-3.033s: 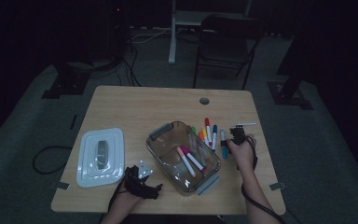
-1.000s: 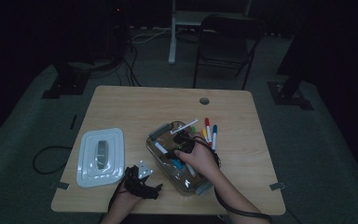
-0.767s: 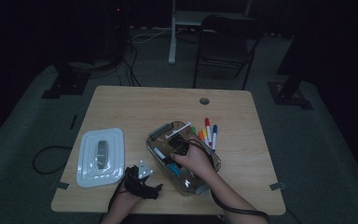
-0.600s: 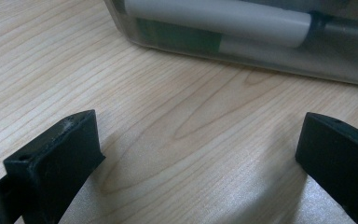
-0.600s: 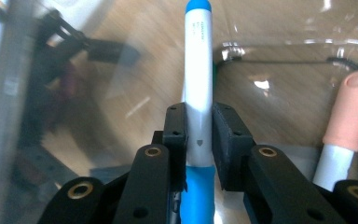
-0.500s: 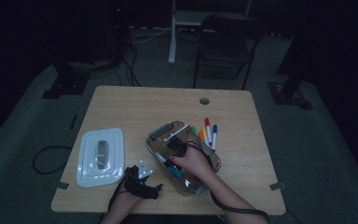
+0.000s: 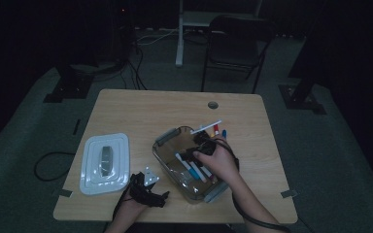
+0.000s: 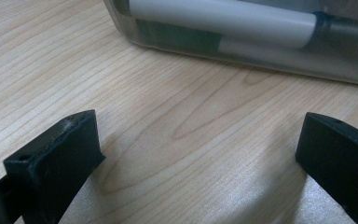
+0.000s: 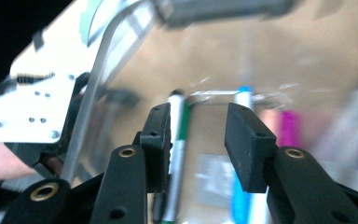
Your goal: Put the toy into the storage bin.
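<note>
Markers are what we see being gathered into a clear, round-cornered plastic container (image 7: 172,167) on the pale wood-grain table (image 7: 141,109) in the high view; several markers (image 7: 194,167) lie inside it, and three more markers (image 7: 215,128) lie on the wood just beyond its far rim. Our right gripper (image 7: 200,145) hovers over the bin's far end, where three seconds ago it was out at the row of loose markers, which was longer then. A white rectangular lid (image 7: 104,162) with a grey handle lies well to the left, and our left gripper (image 7: 148,191) rests near the table's front edge. In the left gripper view its black, blocky jaws stand wide apart over bare wood, close to the container wall (image 8: 242,56), through which white marker barrels show. In the right gripper view the jaws have just been opening; nothing sits between the pads, and green-and-white and blue markers lie blurred below. We can read no writing anywhere.
</note>
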Action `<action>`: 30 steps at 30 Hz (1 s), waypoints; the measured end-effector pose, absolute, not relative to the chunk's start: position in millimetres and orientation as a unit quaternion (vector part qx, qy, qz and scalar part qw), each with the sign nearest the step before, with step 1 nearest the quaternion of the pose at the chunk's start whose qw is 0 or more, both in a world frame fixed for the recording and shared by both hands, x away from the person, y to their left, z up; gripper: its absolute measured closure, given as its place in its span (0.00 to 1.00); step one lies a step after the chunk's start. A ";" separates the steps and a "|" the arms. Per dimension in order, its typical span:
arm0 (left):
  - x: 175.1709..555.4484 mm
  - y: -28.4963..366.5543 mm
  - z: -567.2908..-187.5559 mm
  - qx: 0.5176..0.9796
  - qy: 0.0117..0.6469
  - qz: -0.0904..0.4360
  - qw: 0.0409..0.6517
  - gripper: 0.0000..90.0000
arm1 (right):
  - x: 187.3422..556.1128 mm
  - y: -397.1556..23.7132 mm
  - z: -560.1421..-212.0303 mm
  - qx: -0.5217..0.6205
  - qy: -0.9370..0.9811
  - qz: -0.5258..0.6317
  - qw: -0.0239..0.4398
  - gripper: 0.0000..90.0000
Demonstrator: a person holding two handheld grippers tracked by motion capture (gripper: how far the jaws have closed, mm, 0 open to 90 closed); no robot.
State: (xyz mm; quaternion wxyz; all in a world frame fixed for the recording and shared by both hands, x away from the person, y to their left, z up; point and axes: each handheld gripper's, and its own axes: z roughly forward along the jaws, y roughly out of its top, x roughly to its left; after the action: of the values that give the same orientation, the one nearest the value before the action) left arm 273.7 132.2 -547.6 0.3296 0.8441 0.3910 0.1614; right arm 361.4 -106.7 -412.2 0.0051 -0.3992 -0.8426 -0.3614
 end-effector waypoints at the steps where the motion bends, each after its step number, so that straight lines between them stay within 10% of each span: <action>1: 273.7 132.2 -547.6 0.844 0.391 0.161 0.330 0.01 | 362.3 -116.0 -408.1 -0.405 -0.837 -0.367 -0.002 0.66; 15: 273.8 132.3 -547.6 0.845 0.390 0.161 0.329 0.01 | 391.7 -227.6 -431.2 -0.538 -0.761 -0.358 -0.060 0.63; 30: 273.7 132.3 -547.6 0.845 0.390 0.161 0.329 0.01 | 447.9 -233.8 -507.8 -0.629 -0.704 -0.324 -0.070 0.66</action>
State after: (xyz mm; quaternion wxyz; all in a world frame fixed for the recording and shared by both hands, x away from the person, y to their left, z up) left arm 273.7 132.3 -547.6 0.3292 0.8445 0.3903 0.1613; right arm 447.9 -233.8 -507.8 -0.0700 -0.6286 -0.7037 -0.3236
